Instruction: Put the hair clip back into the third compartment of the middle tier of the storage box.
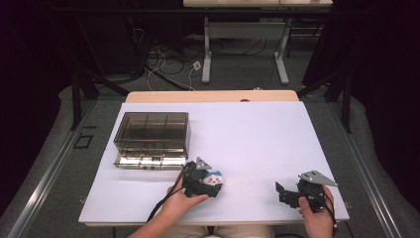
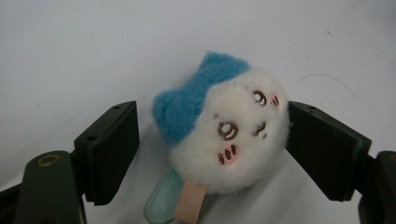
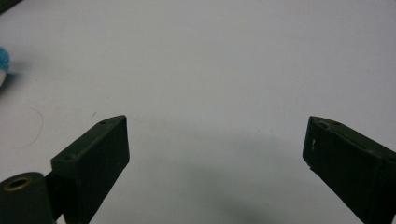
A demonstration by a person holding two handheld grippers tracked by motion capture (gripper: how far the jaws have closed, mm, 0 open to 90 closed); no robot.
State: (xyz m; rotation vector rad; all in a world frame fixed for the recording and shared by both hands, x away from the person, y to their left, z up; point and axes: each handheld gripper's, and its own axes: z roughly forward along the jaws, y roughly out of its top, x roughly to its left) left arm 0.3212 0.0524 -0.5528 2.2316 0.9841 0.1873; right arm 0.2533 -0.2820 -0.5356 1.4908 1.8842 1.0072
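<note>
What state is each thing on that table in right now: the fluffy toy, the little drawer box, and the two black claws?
Plush toy: lying on the table, between the left gripper's jaws; right jaw touches it, left jaw stands apart.
Drawer box: upright, bottom drawer pulled out.
Left gripper: open around the toy, not yet clamped.
Right gripper: open, nothing between its jaws.
Table: white top, bare in the middle.

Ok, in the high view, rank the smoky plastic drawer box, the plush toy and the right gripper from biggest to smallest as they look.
1. Drawer box, clearly largest.
2. Right gripper.
3. Plush toy, smallest, though the left gripper partly covers it.
</note>
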